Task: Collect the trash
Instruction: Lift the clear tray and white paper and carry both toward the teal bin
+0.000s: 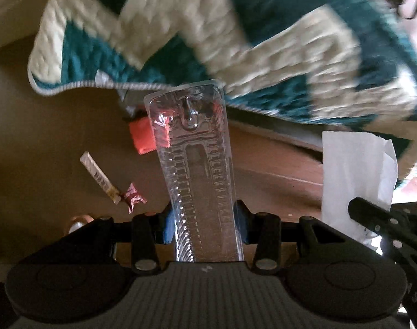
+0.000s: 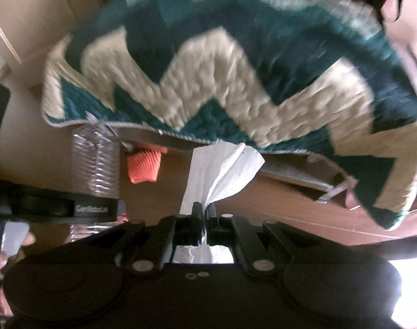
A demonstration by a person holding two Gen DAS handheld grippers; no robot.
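We hold trash in both grippers, above the floor.

Our left gripper (image 1: 205, 219) pinches a clear ribbed plastic package (image 1: 197, 164); our right gripper (image 2: 204, 213) pinches a crumpled white tissue (image 2: 222, 170), near the teal zigzag blanket (image 2: 236, 82).

the brown floor (image 1: 44, 137) carries a few bits of litter. a small clear wrapper strip (image 1: 100, 176) lies on it at a slant, its lower end touching a crumpled red-and-white candy wrapper (image 1: 133, 196). further off, an orange ribbed object (image 1: 142, 138) sits near the edge of a teal-and-cream zigzag quilt (image 1: 236, 41), which hangs over the far part of the floor, blurred. in the right wrist view the same orange object (image 2: 144, 168) lies just below the quilt's (image 2: 222, 82) hem.
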